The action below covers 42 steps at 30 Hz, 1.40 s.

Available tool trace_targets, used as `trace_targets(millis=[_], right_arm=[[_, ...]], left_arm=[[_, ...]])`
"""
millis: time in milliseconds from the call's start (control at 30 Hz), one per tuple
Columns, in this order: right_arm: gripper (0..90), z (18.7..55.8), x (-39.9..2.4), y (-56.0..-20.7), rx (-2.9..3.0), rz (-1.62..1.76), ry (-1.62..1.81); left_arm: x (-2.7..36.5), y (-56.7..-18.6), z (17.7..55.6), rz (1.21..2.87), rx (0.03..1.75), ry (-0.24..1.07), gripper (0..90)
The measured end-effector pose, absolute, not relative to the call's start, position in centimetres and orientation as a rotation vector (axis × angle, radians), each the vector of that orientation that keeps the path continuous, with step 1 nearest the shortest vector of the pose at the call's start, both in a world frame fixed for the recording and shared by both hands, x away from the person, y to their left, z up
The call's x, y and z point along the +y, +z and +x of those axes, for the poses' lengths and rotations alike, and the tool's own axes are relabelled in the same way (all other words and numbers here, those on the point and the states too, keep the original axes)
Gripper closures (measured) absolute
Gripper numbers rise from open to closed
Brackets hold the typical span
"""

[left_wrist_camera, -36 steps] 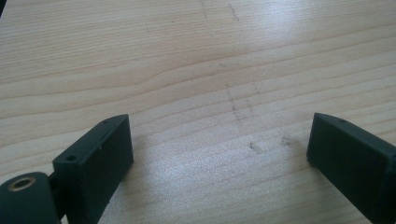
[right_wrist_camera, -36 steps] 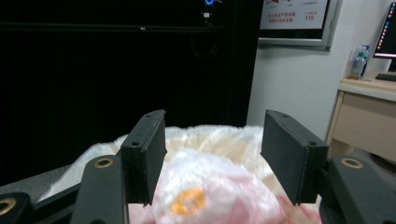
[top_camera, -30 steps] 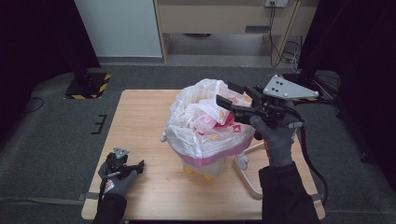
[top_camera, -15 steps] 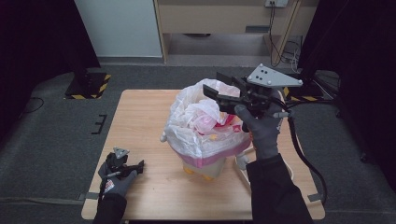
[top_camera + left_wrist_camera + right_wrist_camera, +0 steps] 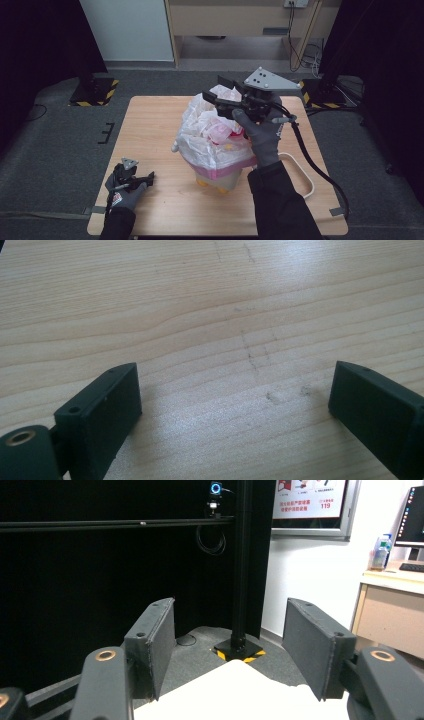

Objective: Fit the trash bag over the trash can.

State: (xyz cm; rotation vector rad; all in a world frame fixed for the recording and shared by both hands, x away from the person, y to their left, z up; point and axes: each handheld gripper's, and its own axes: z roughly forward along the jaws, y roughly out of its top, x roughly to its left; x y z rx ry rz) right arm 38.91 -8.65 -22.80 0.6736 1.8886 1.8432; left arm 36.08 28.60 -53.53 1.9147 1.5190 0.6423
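**Lining up over the bag rim**

My right hand-held gripper [image 5: 216, 91] is raised above the far side of the bin [image 5: 220, 172], a small pink and yellow one standing near the middle of the tabletop [image 5: 150, 130]. A thin white bag [image 5: 200, 135] lines it, its loose top billowing up and its edge folded down over the bin's rim. Inside the bag I can make out pink and white crumpled stuff, though I can't tell what it is.

My right jaws stand apart with nothing between them. In the right gripper view they point level, out past the tabletop's far corner toward the dark curtain and a post, so they aren't yet aimed at the bag at all. My left hand-held gripper [image 5: 135, 177] rests low at the near left corner of the tabletop, well apart from the bin, jaws wide open over bare wood and holding nothing.

I judge this to be the approach step: I'm getting the right gripper into place to take hold of the bag's loose top. Next I'd need to tip the jaws downward, bring them over a bunched fold of plastic at the far rim, and close on it. The film is thin and slippery, so I'd want a good gather between the pads. The left may have to come over and steady the bin.
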Motion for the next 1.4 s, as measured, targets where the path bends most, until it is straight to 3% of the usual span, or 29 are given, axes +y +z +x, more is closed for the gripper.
trace_targets(millis=[1033,1400], right_arm=[[32.8,41.9,-4.6,-28.3,2.406,0.937,1.208],[30.4,42.1,-4.2,-29.0,2.468,0.982,1.166]], left_arm=[[28.6,-53.5,36.1,1.914,1.519,0.641,5.4],[28.6,-53.5,36.1,1.915,1.519,0.64,5.4]])
